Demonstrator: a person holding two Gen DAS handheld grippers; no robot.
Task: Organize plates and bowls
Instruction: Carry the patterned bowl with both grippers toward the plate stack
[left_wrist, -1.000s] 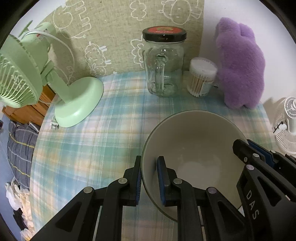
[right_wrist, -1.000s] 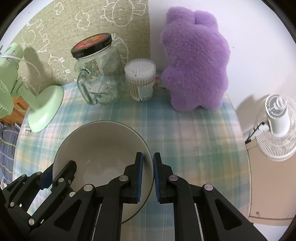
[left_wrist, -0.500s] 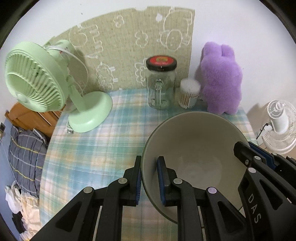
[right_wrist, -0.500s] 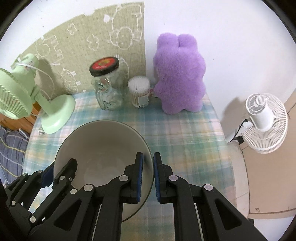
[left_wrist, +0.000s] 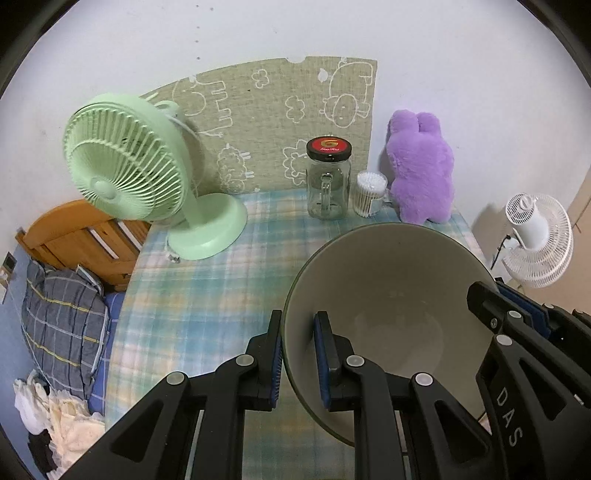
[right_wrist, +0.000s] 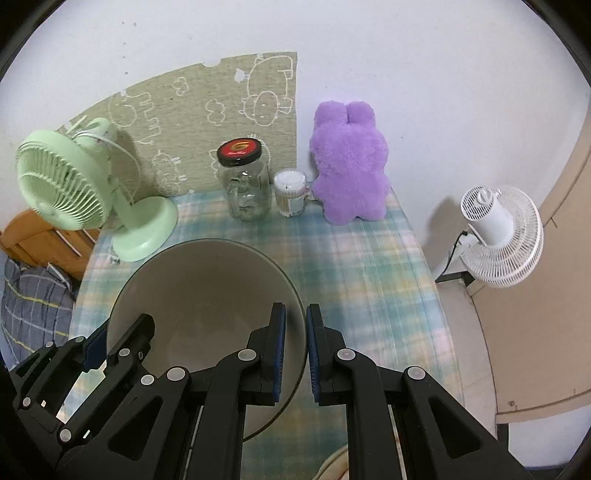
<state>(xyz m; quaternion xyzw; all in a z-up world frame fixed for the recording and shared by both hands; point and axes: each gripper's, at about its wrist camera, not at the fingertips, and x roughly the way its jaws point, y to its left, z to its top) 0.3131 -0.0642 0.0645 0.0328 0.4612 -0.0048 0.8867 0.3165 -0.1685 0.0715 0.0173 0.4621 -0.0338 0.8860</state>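
Bowl pinched at opposite rims

Left tool (left_wrist: 298, 354) and right tool (right_wrist: 293, 352) each clamp the smooth, round grey bowl (left_wrist: 388, 295); its underside is hidden above the plaid-clothed worktop (left_wrist: 221, 280).

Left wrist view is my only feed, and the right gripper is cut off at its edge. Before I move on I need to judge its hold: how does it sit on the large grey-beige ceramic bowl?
Observer: The right gripper straddles the right rim of the large grey-beige ceramic bowl. One blue-padded finger is inside and the other outside, closed on the rim.
Operator: Is there anything on that side I might hit?
Observer: To the right of the bowl only the plaid tablecloth shows. A pale curved edge peeks in at the bottom of the frame, too little to identify.
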